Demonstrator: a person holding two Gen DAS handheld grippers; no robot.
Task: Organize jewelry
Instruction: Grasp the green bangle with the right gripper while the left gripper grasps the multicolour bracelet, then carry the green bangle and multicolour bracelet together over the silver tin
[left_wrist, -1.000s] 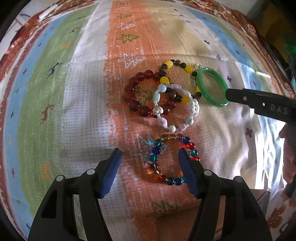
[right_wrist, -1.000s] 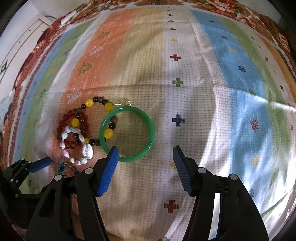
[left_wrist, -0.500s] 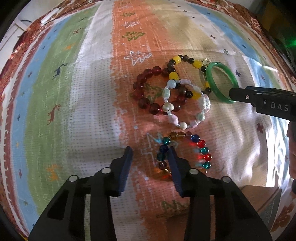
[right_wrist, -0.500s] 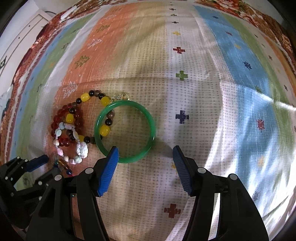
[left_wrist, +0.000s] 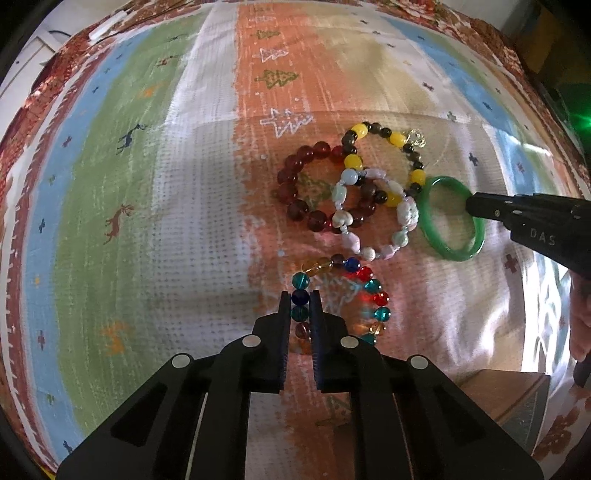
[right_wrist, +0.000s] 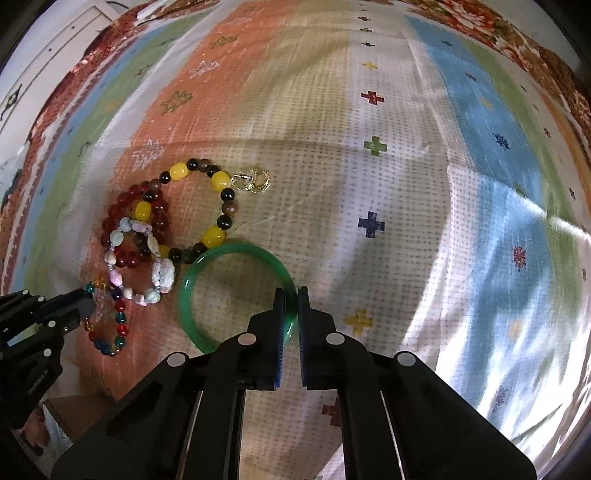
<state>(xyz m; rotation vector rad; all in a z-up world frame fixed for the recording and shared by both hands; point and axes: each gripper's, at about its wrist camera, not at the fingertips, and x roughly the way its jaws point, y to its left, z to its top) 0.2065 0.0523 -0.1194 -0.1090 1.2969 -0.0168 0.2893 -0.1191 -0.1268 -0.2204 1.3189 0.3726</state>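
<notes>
- Sorting looks barely begun: left tool (left_wrist: 300, 308) has just closed on the multicoloured bead bracelet (left_wrist: 341, 299), lower centre.
- Right tool (right_wrist: 291, 306) has just closed, pinching the green bangle (right_wrist: 236, 295).
- Three bracelets (left_wrist: 354, 195) remain overlapped mid-frame on the striped cloth (left_wrist: 147, 221).

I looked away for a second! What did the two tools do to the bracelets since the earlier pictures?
Both tools have just been closing. The left tool closed on the multicolour bracelet, pinching its beads. The right tool closed on the green bangle, which shifted a little off the yellow bracelet. The red bracelet, pale bracelet and cloth stayed as they were.
</notes>
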